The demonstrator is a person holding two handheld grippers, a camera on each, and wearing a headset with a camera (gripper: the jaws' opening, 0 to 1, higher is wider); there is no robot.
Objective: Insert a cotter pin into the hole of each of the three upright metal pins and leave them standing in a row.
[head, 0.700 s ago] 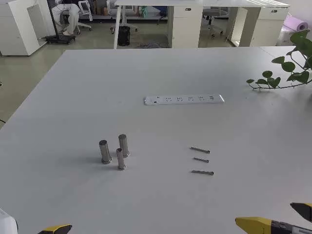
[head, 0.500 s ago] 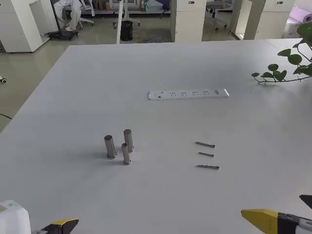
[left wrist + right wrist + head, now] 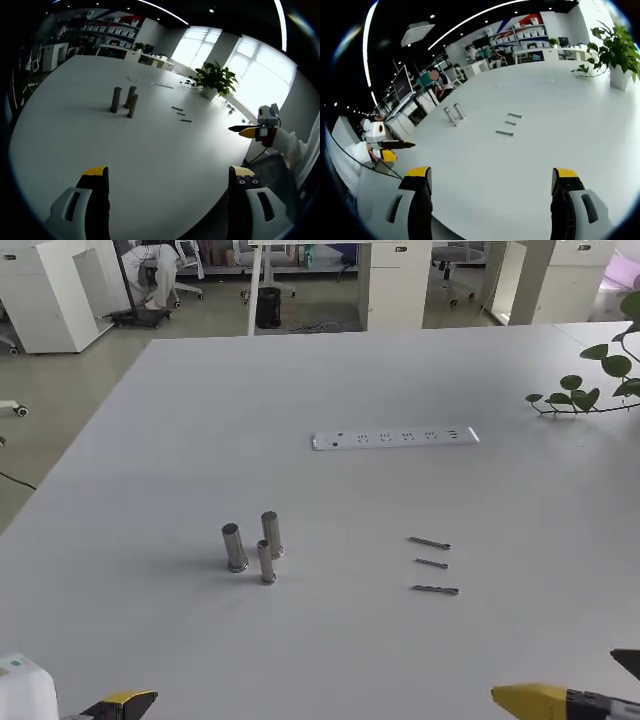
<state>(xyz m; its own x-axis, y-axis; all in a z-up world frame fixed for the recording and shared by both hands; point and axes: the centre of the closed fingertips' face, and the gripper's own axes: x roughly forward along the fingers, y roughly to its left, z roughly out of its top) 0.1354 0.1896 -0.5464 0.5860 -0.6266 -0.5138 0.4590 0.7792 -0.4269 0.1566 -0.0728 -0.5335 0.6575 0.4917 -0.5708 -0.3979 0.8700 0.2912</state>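
Three metal pins [image 3: 266, 562] stand clustered on the table [image 3: 330, 660], three cotter pins [image 3: 432, 563] lie nearby, left gripper [image 3: 168, 172] and right gripper [image 3: 491, 173] both wide open.

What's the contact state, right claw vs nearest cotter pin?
Apart. Right gripper view: the right claw stands open, with bare table between its tips and the nearest cotter pin.

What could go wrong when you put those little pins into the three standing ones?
1. The three metal pins stand close together, so reaching for one could knock over its neighbours.
2. The cotter pins are thin and lie flat on the smooth table, so the jaws may slip and flick one away.
The left gripper and right gripper are both open and empty, back near the table's edge, so nothing has gone wrong yet.
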